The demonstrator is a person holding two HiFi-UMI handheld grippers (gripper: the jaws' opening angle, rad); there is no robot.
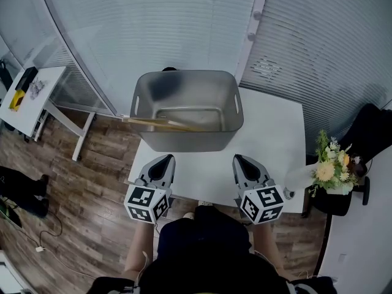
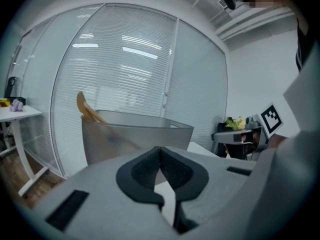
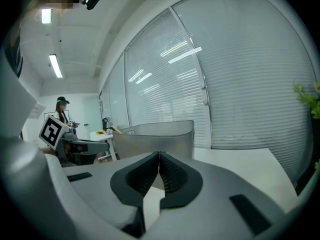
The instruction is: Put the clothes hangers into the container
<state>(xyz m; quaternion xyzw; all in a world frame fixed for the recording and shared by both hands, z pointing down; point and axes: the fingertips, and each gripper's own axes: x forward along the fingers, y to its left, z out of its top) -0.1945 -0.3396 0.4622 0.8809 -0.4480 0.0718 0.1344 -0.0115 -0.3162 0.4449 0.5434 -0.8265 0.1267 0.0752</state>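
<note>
A person stands at the near edge of a white table [image 1: 275,133], holding a two-jaw gripper in each hand. Both grippers point away from the person toward a grey plastic container [image 1: 184,138] that sits on the far left part of the table.

The left gripper [image 1: 164,158] hovers just near of the container's left front corner. Its jaws are pressed together with nothing between them. The right gripper [image 1: 240,159] hovers near the container's right front corner. Its jaws are also closed tip to tip and hold nothing.

A wooden clothes hanger [image 1: 159,123] lies inside the container, tilted. One end rests on the left rim and pokes out past it. How many hangers are there cannot be told.

A bunch of yellow and white flowers [image 1: 331,164] stands off the table's right edge. A small white side table [image 1: 30,103] stands well apart on the wooden floor to the far left.
</note>
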